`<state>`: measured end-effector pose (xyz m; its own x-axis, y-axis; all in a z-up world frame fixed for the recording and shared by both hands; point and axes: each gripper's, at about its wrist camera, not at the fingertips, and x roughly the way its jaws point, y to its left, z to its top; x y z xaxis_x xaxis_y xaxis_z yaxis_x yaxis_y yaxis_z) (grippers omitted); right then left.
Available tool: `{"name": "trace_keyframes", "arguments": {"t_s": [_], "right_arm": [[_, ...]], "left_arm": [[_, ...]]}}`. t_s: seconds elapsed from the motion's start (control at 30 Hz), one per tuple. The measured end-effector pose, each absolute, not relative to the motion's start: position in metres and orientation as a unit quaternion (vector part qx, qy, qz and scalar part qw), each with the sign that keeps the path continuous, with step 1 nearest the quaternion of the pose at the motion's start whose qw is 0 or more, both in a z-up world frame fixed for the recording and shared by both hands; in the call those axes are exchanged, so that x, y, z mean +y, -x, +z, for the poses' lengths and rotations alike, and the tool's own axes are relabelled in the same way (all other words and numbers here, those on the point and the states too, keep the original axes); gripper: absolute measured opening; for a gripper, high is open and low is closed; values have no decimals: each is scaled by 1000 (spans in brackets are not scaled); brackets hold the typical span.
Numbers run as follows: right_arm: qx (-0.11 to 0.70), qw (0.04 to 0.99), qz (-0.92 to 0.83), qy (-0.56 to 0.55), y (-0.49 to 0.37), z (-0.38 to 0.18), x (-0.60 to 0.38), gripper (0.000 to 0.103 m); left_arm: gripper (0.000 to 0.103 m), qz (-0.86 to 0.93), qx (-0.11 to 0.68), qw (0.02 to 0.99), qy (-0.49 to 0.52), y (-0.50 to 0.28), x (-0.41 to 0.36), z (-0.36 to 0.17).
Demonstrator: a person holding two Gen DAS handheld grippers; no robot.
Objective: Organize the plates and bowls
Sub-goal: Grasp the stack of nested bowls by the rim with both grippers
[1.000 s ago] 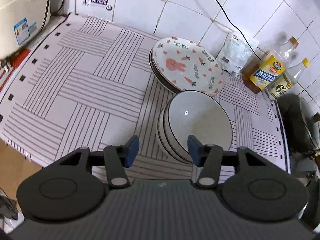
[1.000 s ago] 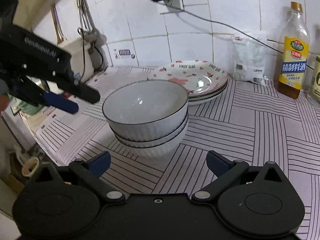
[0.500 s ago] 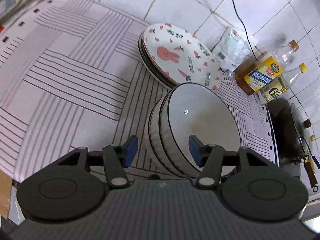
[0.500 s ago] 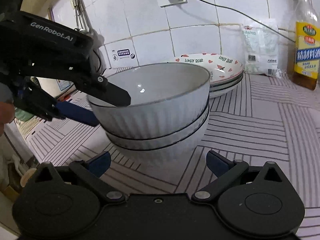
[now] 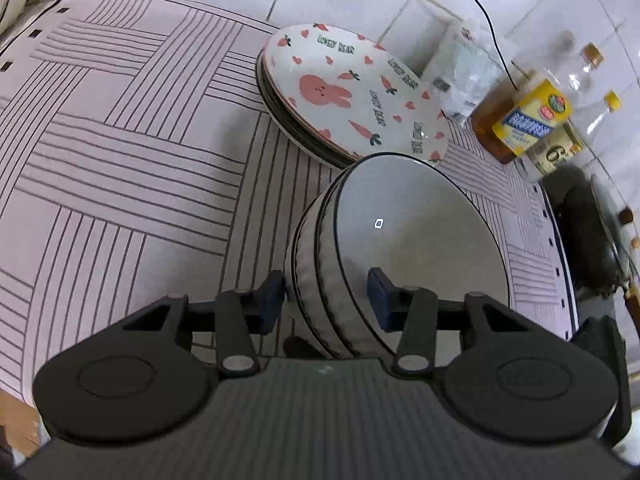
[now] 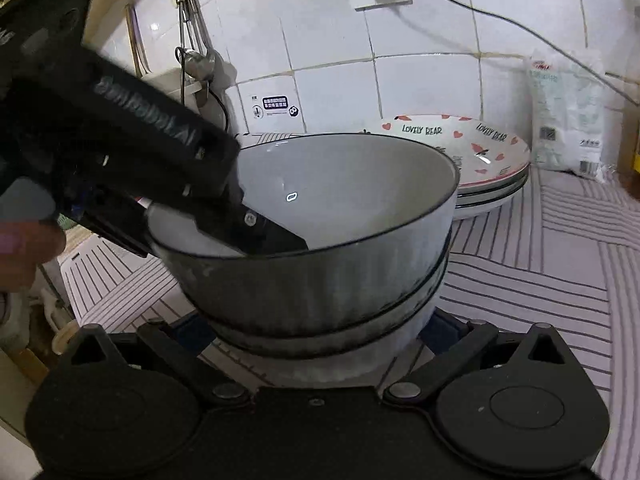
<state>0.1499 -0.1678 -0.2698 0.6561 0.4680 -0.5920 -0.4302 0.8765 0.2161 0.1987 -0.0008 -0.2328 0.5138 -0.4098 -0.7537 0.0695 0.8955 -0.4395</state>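
A stack of white ribbed bowls with dark rims (image 5: 400, 248) (image 6: 320, 264) stands on the striped mat. Behind it lies a stack of plates, the top one printed with a pink rabbit (image 5: 352, 92) (image 6: 472, 148). My left gripper (image 5: 326, 294) is open and straddles the near rim of the bowl stack, one finger outside and one inside the top bowl; it also shows in the right wrist view (image 6: 276, 236). My right gripper (image 6: 316, 332) is open, its fingers on either side of the lowest bowl's base, mostly hidden by the bowls.
A white bag (image 5: 460, 68) (image 6: 568, 112), an oil bottle (image 5: 524, 120) and a second bottle (image 5: 560, 152) stand by the tiled wall. A dark pan (image 5: 592, 236) sits at the right. Utensils (image 6: 192, 40) hang on the wall at left, by a white appliance.
Both grippers have moved in on the bowl stack. The left one now has a finger inside the top bowl; the right one's fingers now flank the base.
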Motion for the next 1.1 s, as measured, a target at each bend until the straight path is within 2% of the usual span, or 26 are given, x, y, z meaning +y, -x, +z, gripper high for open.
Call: {"name": "trace_keyframes", "arguments": {"t_s": [0.47, 0.8, 1.1], "right_arm": [[343, 906, 247, -11, -145, -260, -166, 103], [308, 921, 236, -25, -128, -228, -176, 103], [290, 928, 232, -12, -138, -193, -184, 103]], "left_arm": [[44, -157, 478, 844, 185, -191, 3, -225], [44, -169, 456, 862, 147, -172, -13, -183], [44, -180, 457, 861, 133, -192, -25, -145]]}}
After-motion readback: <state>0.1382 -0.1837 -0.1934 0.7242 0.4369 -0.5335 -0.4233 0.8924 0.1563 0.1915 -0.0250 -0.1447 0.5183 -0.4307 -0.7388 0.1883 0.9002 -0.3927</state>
